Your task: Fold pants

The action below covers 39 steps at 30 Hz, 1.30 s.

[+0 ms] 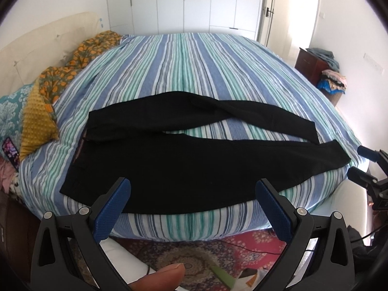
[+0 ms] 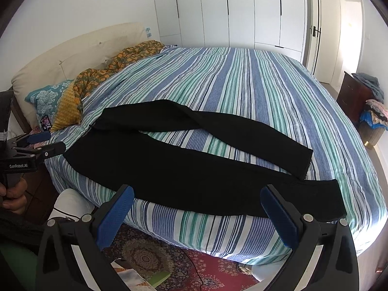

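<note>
Two hand-held grippers hover at the near edge of the bed [image 1: 184,55], both spread wide with nothing between their blue pads. The left hand-held gripper [image 1: 192,189] sits over the near side of the black pants [image 1: 169,165], roughly at the hip and thigh area, its fingers apart and not touching the cloth as far as the view shows. The right hand-held gripper [image 2: 197,195] is released too, held just above the lower part of the near leg, toward the hem end.

The pants lie flat on the striped blue, green and white bedspread [image 2: 242,84], waistband toward the headboard side on the left, legs running off to the right. The two legs are parted — a wedge of striped cover shows between them — and the far leg carries a fold or twist near its top. The near leg lies along the mattress edge, its hem close to the corner.

In the right wrist view the left gripper shows at the far left edge, held by a hand [image 2: 13,194]. A fingertip [image 1: 162,277] shows at the bottom of the left wrist view. Pillows [image 2: 48,97] and an orange-patterned blanket [image 1: 80,55] are bunched by the cream headboard [image 2: 72,48]. White wardrobe doors [image 2: 242,7] stand behind the bed, and a red patterned rug [image 2: 194,266] covers the floor below — a dark cabinet [image 1: 312,65] piled with clothes stands at the right.
</note>
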Each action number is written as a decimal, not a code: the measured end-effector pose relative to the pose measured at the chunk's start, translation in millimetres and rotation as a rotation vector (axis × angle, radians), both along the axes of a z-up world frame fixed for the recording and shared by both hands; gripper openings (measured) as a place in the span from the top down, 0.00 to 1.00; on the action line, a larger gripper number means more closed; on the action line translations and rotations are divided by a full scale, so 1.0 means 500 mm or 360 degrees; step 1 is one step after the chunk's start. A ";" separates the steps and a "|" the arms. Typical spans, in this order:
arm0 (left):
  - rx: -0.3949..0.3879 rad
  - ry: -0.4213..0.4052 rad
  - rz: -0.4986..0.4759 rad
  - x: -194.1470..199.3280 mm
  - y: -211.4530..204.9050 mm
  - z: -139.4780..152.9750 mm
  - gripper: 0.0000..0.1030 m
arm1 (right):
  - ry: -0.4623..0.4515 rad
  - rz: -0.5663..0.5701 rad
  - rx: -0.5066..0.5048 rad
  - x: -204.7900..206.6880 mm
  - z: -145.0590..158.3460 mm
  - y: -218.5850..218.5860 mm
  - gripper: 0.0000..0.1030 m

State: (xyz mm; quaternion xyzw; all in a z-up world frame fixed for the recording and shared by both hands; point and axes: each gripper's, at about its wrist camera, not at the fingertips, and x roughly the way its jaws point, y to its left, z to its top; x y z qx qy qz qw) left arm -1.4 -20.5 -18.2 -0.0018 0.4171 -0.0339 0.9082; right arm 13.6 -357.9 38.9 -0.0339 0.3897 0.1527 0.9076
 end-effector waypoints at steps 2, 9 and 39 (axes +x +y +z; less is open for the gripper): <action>-0.0003 0.0004 0.0000 -0.001 0.000 -0.001 0.00 | 0.0021 0.0005 0.0004 0.001 -0.005 0.004 0.00; 0.0008 -0.0003 -0.0005 -0.002 0.000 -0.003 0.00 | 0.0052 -0.0020 0.0046 0.004 -0.008 0.001 0.00; 0.0019 0.0029 -0.0009 -0.006 -0.001 -0.003 0.01 | 0.0072 0.0012 0.0007 0.012 -0.020 0.024 0.00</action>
